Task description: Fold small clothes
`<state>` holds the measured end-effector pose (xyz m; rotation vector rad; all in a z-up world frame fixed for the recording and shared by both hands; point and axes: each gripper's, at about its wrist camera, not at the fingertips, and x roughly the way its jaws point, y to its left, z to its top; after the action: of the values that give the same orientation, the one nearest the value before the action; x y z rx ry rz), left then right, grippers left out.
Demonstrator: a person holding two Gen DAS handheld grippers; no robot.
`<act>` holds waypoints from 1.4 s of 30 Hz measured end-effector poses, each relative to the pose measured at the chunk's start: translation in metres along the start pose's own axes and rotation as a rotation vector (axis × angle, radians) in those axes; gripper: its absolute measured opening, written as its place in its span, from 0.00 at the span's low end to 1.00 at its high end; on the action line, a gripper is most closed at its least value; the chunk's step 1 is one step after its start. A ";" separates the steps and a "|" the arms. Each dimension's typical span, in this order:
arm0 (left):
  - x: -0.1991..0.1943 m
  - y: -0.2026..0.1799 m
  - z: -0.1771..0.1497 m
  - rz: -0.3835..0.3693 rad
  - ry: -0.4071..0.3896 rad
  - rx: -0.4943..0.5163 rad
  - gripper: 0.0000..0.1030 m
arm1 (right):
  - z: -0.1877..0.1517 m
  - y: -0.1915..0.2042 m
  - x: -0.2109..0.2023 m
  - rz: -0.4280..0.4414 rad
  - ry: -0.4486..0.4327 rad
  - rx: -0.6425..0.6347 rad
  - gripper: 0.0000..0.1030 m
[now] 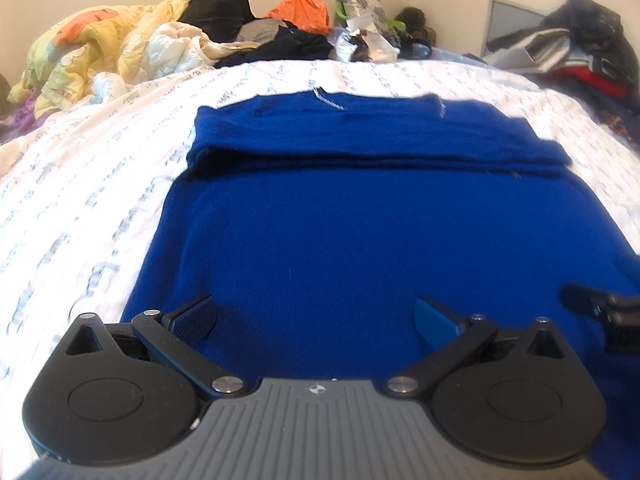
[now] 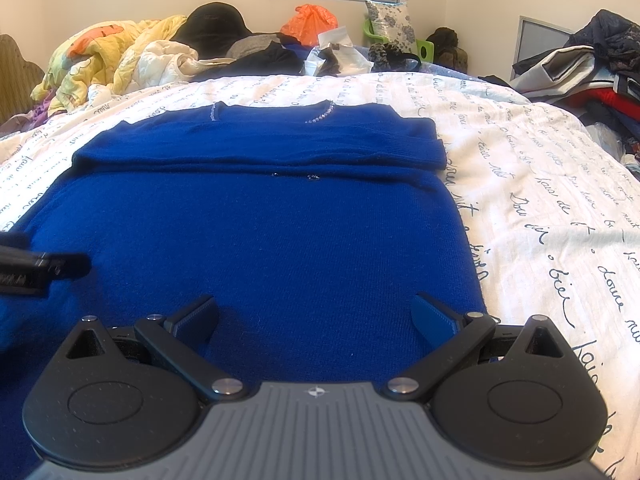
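Note:
A royal-blue knitted sweater [image 1: 360, 232] [image 2: 260, 240] lies flat on the bed, its sleeves folded across the chest as a band near the neckline. My left gripper [image 1: 316, 316] hovers wide open over the sweater's near hem, toward its left side, with nothing between the fingers. My right gripper [image 2: 316, 314] is open too, low over the hem toward the sweater's right edge. Each gripper's tip shows at the rim of the other view: the right one [image 1: 600, 308], the left one [image 2: 44, 270].
The white bedspread [image 2: 540, 200] with script print surrounds the sweater. A yellow quilt [image 1: 92, 52], dark clothes, an orange bag [image 2: 310, 24] and a patterned pillow crowd the far side. Stacked clothing [image 2: 592, 76] piles up at the right.

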<state>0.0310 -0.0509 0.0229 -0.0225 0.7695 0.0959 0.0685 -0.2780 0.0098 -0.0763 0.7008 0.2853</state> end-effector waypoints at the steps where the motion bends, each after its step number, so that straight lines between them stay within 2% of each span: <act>1: -0.006 0.000 -0.005 -0.009 0.002 0.008 1.00 | -0.002 -0.001 -0.005 0.018 0.006 -0.003 1.00; 4: -0.026 0.002 -0.025 -0.045 0.004 0.040 1.00 | -0.015 -0.009 -0.029 0.116 0.019 0.027 1.00; 8: -0.055 0.019 -0.049 -0.088 0.012 0.058 1.00 | -0.028 -0.033 -0.064 0.264 0.118 0.052 1.00; 11: -0.074 0.049 -0.059 -0.118 0.033 -0.024 1.00 | -0.031 -0.081 -0.085 0.347 0.175 0.246 1.00; 15: -0.086 0.096 -0.066 -0.126 0.104 -0.185 1.00 | -0.037 -0.133 -0.089 0.358 0.295 0.459 1.00; 19: -0.094 0.123 -0.069 -0.274 0.134 -0.292 0.99 | -0.045 -0.146 -0.082 0.539 0.382 0.580 1.00; 21: -0.093 0.131 -0.072 -0.464 0.184 -0.359 1.00 | -0.052 -0.140 -0.072 0.671 0.469 0.625 1.00; 22: -0.092 0.134 -0.075 -0.547 0.212 -0.394 1.00 | -0.054 -0.136 -0.070 0.708 0.490 0.619 1.00; 24: -0.089 0.140 -0.081 -0.624 0.245 -0.444 1.00 | -0.053 -0.131 -0.070 0.720 0.508 0.589 1.00; 26: -0.086 0.150 -0.086 -0.682 0.283 -0.527 0.98 | -0.055 -0.133 -0.072 0.725 0.510 0.615 1.00; 28: -0.083 0.162 -0.092 -0.710 0.305 -0.621 0.91 | -0.062 -0.134 -0.070 0.746 0.493 0.673 0.99; 29: -0.082 0.164 -0.093 -0.702 0.306 -0.637 0.87 | -0.066 -0.133 -0.071 0.747 0.479 0.682 0.95; 30: -0.082 0.166 -0.093 -0.679 0.312 -0.638 0.75 | -0.068 -0.133 -0.073 0.731 0.472 0.675 0.80; 31: -0.083 0.166 -0.090 -0.649 0.322 -0.621 0.69 | -0.069 -0.133 -0.072 0.700 0.486 0.663 0.50; 33: -0.086 0.165 -0.083 -0.595 0.339 -0.569 0.51 | -0.073 -0.128 -0.073 0.637 0.511 0.637 0.21; 34: -0.088 0.164 -0.081 -0.576 0.341 -0.538 0.48 | -0.074 -0.129 -0.074 0.645 0.509 0.642 0.21; 36: -0.090 0.159 -0.077 -0.552 0.339 -0.468 0.50 | -0.077 -0.130 -0.075 0.649 0.510 0.658 0.21; 39: -0.095 0.147 -0.076 -0.551 0.327 -0.371 0.62 | -0.079 -0.127 -0.074 0.654 0.513 0.660 0.21; 40: -0.097 0.142 -0.076 -0.537 0.320 -0.334 0.57 | -0.079 -0.127 -0.073 0.654 0.514 0.652 0.17; 41: -0.099 0.137 -0.075 -0.514 0.314 -0.296 0.50 | -0.077 -0.124 -0.071 0.641 0.517 0.630 0.10; 42: -0.097 0.133 -0.075 -0.506 0.334 -0.271 0.02 | -0.075 -0.121 -0.067 0.634 0.521 0.617 0.05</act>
<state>-0.1027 0.0701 0.0380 -0.4979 1.0585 -0.2924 0.0072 -0.4220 -0.0077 0.6939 1.2998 0.6538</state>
